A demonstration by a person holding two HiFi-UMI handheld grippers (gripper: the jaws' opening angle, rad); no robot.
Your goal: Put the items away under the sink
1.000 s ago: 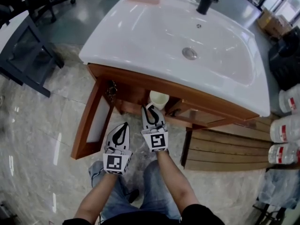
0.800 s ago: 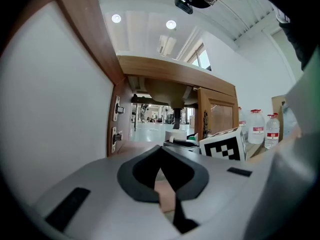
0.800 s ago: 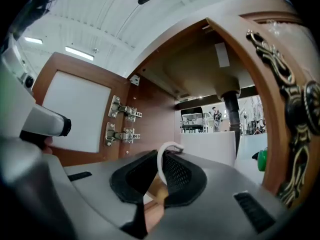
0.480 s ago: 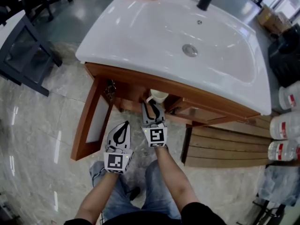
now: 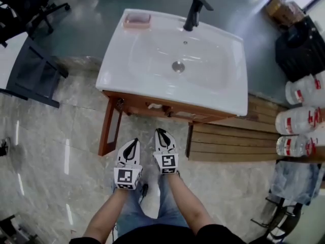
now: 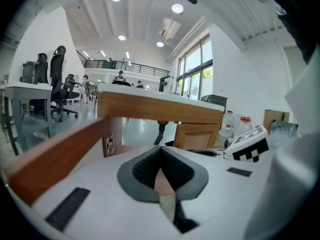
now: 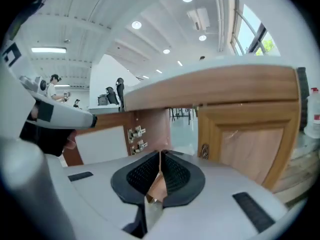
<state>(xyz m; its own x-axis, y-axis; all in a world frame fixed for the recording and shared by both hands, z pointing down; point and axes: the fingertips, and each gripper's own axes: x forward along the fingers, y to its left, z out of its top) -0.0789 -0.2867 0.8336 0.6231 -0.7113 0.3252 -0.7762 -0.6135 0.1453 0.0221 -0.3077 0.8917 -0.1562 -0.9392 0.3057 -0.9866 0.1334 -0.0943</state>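
Observation:
The sink cabinet [image 5: 152,105] stands with its white basin [image 5: 177,60] on top and its left door [image 5: 108,131] swung open. My left gripper [image 5: 132,142] and right gripper [image 5: 161,132] hover side by side over the floor just in front of the opening. Both are shut with nothing between the jaws. The left gripper view looks at the opening [image 6: 145,129] past the open door [image 6: 55,154], and its jaws [image 6: 160,159] meet. In the right gripper view the jaws [image 7: 160,159] also meet, below the hinges [image 7: 135,136]. A small pale thing [image 5: 155,106] shows under the basin's rim.
A pink soap dish [image 5: 137,19] and a black faucet [image 5: 194,10] are on the basin. The right door [image 5: 189,141] stands edge-on beside a slatted wooden board [image 5: 228,144]. Large water bottles [image 5: 299,118] stand at the right. Dark desks and chairs [image 5: 30,70] are at the left.
The head and both grippers have drawn back from the cabinet. The right gripper has left the pale cup that it was next to inside the opening.

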